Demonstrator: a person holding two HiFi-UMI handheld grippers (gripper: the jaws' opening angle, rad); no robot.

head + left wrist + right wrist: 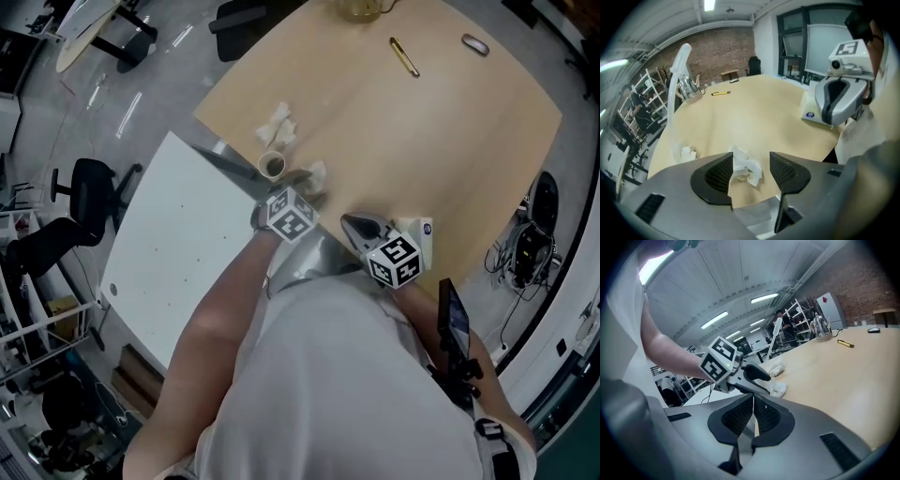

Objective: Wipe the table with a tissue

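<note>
Starting at your far left, the white rectangular desk (169, 244) sits beside the beige wooden desk (422, 141) that carries everything else. Near the beige top's left edge lies a loose white tissue wad (278, 125). Just nearer to you stands a small pale round cup (272, 166). Its inside looks dark, and you cannot tell what is in it.

Next comes your left hand-held gripper (751, 161), tilted down at the wood with its jaws spread wide. The crumpled white tissue (746, 169) lies on the beige wooden desk between those jaws, close to the left pad. The pads are not squeezing it.

To the right, near the desk's front edge, your right hand-held gripper (753, 401) has its jaws pressed together with nothing between them. It is just beside a white tissue pack with a round blue mark (419, 232), which rests on the wood. The pack's opening faces away, so you cannot see whether a sheet sticks out.

Well apart, at the far side of the desk, stands a shiny kettle (689, 88) whose contents do not show. Right of it lie a yellow pen (405, 56) and then a grey computer mouse (475, 44).
</note>
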